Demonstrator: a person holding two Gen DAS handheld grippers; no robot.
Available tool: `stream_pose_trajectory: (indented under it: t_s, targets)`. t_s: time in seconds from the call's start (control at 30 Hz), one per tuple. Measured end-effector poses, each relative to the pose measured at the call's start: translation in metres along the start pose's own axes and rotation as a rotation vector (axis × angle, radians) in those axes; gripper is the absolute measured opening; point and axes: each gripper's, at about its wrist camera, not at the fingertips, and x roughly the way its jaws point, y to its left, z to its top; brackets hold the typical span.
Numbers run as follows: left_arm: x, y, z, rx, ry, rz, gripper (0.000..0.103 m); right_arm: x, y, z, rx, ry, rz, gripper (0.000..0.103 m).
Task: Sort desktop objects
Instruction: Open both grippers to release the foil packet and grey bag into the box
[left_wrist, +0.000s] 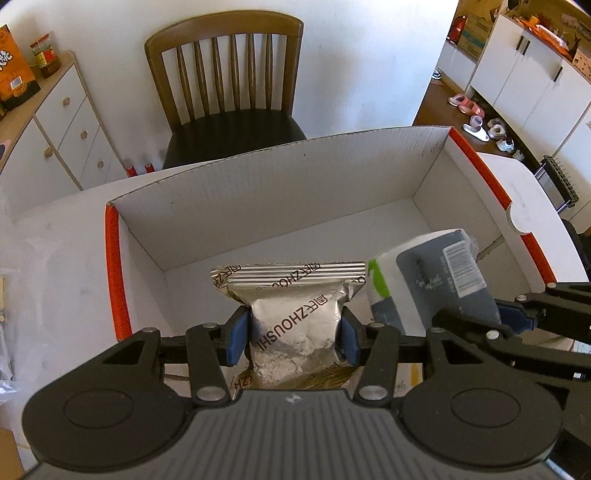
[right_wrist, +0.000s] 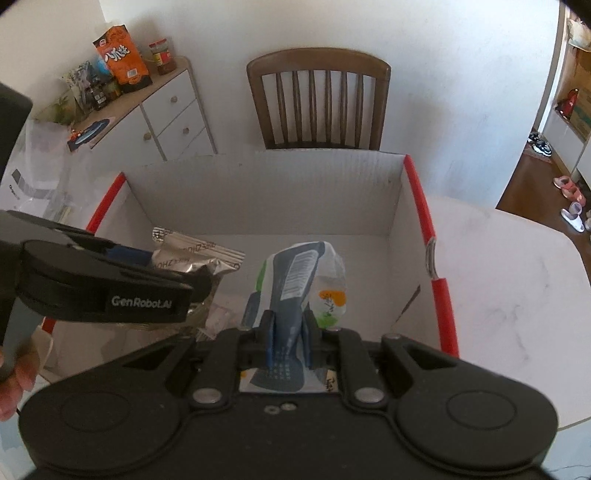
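Note:
A white cardboard box (left_wrist: 258, 206) with red edges stands open on the table. My left gripper (left_wrist: 294, 332) is shut on a crinkled silver foil packet (left_wrist: 295, 295) marked ZHOUSHI, held over the box's near left part. Beside it on the right, my right gripper (left_wrist: 478, 314) is shut on a blue-and-white packet (left_wrist: 428, 280) with a barcode and a green patch. In the right wrist view the right gripper (right_wrist: 289, 325) pinches that packet (right_wrist: 303, 266) inside the box (right_wrist: 266, 192). The left gripper (right_wrist: 173, 267) holds the foil packet (right_wrist: 199, 251) at the left.
A brown wooden chair (left_wrist: 225, 88) stands behind the box. A white cabinet (right_wrist: 166, 118) at the left carries snack bags and jars. The white marble table (right_wrist: 509, 280) extends to the right of the box. A hand (right_wrist: 14, 380) grips the left gripper's handle.

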Motion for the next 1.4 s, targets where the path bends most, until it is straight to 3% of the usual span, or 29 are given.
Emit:
stream_pose_trajectory:
  t_s: [0.1, 0.17, 0.23, 0.37, 0.47, 1.03, 1.4]
  targets:
    - [-0.003, 0.001, 0.002, -0.024, -0.003, 0.005, 0.052, -0.003, -0.001, 0.0, -0.001, 0.004, 0.002, 0.019]
    - [-0.009, 0.003, 0.004, -0.038, -0.02, 0.001, 0.063, -0.006, -0.003, -0.002, -0.002, -0.003, -0.003, 0.024]
    - [-0.017, 0.004, 0.006, -0.045, -0.037, -0.007, 0.066, -0.009, -0.006, 0.0, 0.004, -0.002, 0.007, 0.028]
    - [-0.036, 0.005, 0.009, -0.062, -0.066, -0.027, 0.066, -0.025, -0.009, -0.001, -0.002, -0.026, 0.024, 0.044]
    - [-0.053, 0.006, 0.007, -0.063, -0.089, -0.046, 0.066, -0.043, -0.01, -0.002, -0.013, -0.055, 0.032, 0.051]
    - [-0.156, -0.017, -0.053, -0.035, -0.172, -0.108, 0.066, -0.141, -0.009, -0.035, -0.057, -0.132, 0.076, 0.054]
    - [-0.192, -0.028, -0.102, -0.036, -0.184, -0.14, 0.066, -0.186, -0.011, -0.075, -0.065, -0.143, 0.109, 0.059]
